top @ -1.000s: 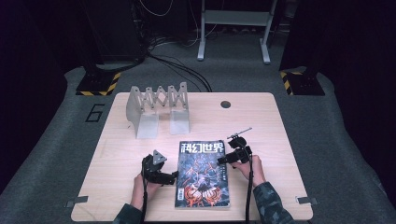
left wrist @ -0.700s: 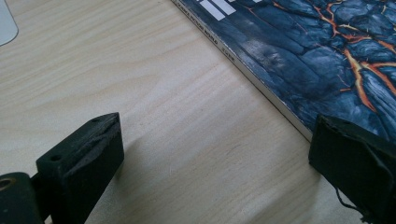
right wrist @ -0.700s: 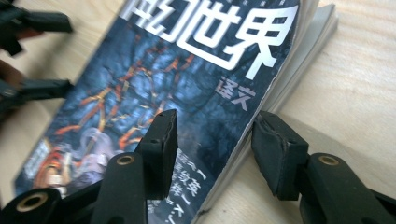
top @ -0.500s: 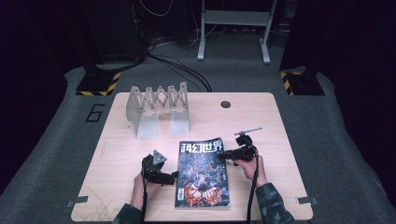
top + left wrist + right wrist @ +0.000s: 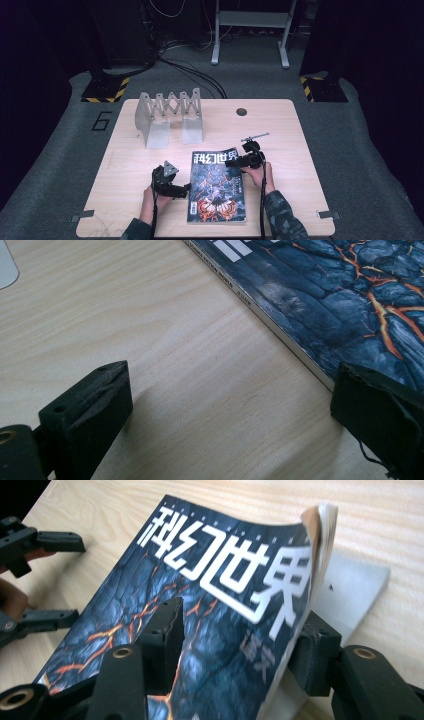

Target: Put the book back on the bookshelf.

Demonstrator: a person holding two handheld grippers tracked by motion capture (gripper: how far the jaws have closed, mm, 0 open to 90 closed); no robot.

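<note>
A magazine (image 5: 216, 187) with a dark blue lava-pattern cover and white characters lies flat near the table's front edge. My left gripper (image 5: 181, 188) is open at the magazine's left side. In the left gripper view the spine (image 5: 280, 330) runs between its wide-apart jaws, the right one over the cover's edge. My right gripper (image 5: 232, 162) is open at the top right corner. In the right gripper view (image 5: 240, 640) one jaw rests on the cover (image 5: 210, 610), the other sits under the raised, curling right edge (image 5: 320, 540).
A grey metal accordion rack (image 5: 170, 117) stands at the table's back left. A small round hole (image 5: 242, 111) is in the tabletop behind the magazine. Bare wood surrounds the magazine. A pale page (image 5: 350, 585) lies flat beneath the lifted part.
My right gripper has edged left against the magazine's right edge, and the top right corner has curled up. The left gripper has stayed put.
</note>
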